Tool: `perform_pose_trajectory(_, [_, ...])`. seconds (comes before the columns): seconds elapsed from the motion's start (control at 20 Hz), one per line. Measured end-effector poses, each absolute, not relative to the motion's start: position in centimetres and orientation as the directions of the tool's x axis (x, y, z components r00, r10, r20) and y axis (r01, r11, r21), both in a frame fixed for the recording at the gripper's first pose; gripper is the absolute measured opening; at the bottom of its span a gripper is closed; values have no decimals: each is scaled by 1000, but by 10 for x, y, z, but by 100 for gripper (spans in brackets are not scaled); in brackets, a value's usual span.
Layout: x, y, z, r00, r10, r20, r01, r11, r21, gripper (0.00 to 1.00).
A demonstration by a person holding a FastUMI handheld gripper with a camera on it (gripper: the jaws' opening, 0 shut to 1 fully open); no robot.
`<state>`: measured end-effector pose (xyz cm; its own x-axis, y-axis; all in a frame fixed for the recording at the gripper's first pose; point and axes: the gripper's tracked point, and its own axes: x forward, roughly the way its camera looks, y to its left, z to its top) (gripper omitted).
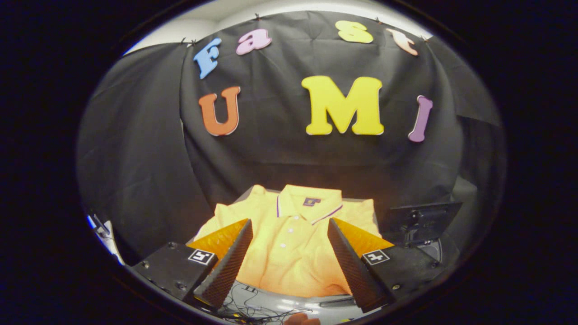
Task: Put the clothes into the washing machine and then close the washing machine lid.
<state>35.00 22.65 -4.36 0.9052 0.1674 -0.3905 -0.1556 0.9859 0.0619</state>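
Claw (289,225) with fingers spread wide, gripping nothing. Yellow polo shirt (289,234) lies flat on the counter (253,289) at 12 o'clock, between and just beyond the fingers, collar toward the black cloth wall. A dark raised lid (420,221) stands at 2 o'clock.

Dim booth, bright glare on shirt (289,243) (washed-out yellow), fisheye-bent edges
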Motion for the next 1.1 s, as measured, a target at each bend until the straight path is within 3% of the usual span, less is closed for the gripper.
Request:
perform_pose_trajectory(0.6, [416, 234, -133, 796, 66, -601, -38, 998, 59, 100])
perform_pose_trajectory(1.1, [421, 240, -139, 817, 53, -575, -72, 997, -10, 100])
